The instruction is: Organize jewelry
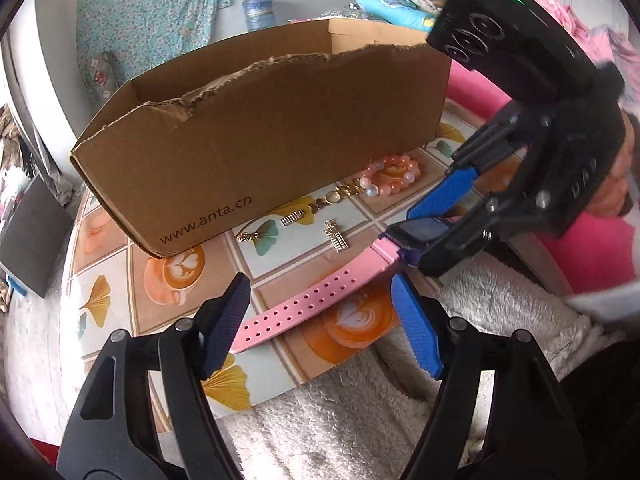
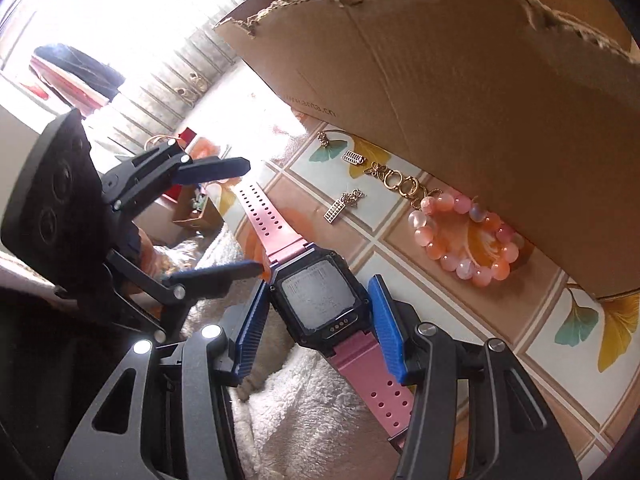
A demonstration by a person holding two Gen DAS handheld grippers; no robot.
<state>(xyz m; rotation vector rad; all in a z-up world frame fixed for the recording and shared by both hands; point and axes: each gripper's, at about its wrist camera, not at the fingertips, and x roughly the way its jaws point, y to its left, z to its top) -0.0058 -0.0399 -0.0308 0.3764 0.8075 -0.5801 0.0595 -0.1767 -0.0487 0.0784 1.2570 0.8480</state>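
Left wrist: box (image 1: 260,136) "www.anta.cn" | right tongs (image 2: 318,312) clamp watch (image 2: 316,300) | left tongs (image 1: 320,320) agape

Right gripper (image 2: 320,320) fingers (image 2: 386,330) clamp the pink watch (image 2: 318,300) beside the bead bracelet (image 2: 466,240).

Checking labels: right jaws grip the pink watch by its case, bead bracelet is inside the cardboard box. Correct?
Not quite. The bead bracelet lies on the tabletop outside the cardboard box, against its outer wall, as the right wrist view shows. The right gripper does hold the pink watch by its case.
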